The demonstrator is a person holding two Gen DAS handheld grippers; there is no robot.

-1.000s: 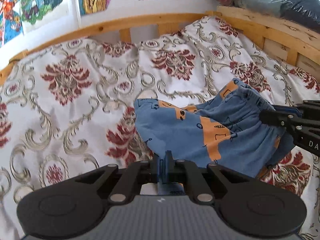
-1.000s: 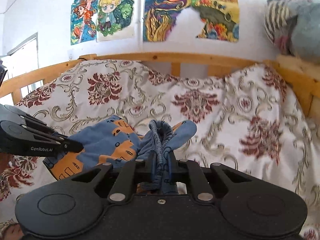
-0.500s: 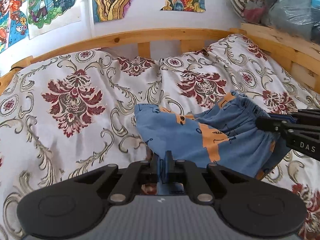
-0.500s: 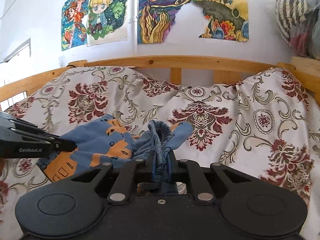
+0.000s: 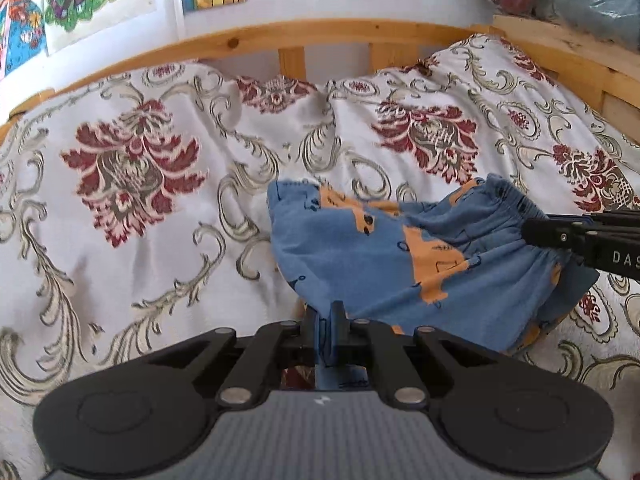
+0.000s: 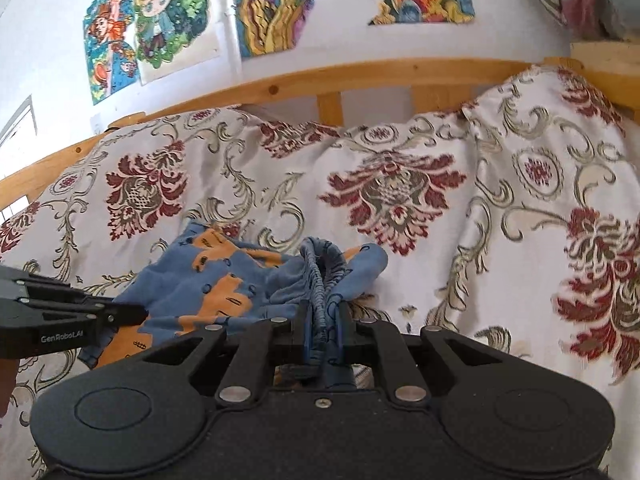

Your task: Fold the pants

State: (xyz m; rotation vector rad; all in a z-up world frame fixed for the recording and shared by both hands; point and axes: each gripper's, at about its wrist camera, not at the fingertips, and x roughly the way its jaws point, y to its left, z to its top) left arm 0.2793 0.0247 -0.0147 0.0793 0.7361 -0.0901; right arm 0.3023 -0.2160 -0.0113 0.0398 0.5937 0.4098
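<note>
Left wrist view: small blue pants [image 5: 384, 264] with orange patches hang partly lifted above a floral bedspread [image 5: 132, 184], nearer its right side than the wooden headboard [image 5: 248, 40] behind. The left gripper [image 5: 327, 322] pinches a blue edge; the right gripper [image 6: 323, 320] is clamped on the gathered waistband. Since a second ago both cameras have tilted and the wall pictures have shifted, while the pants keep their bunched shape, so folding looks barely begun.

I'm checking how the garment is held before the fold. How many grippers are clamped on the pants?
2. The left gripper pinches a blue edge of the pants at their near left; the right gripper clamps the gathered elastic waistband at their right.
</note>
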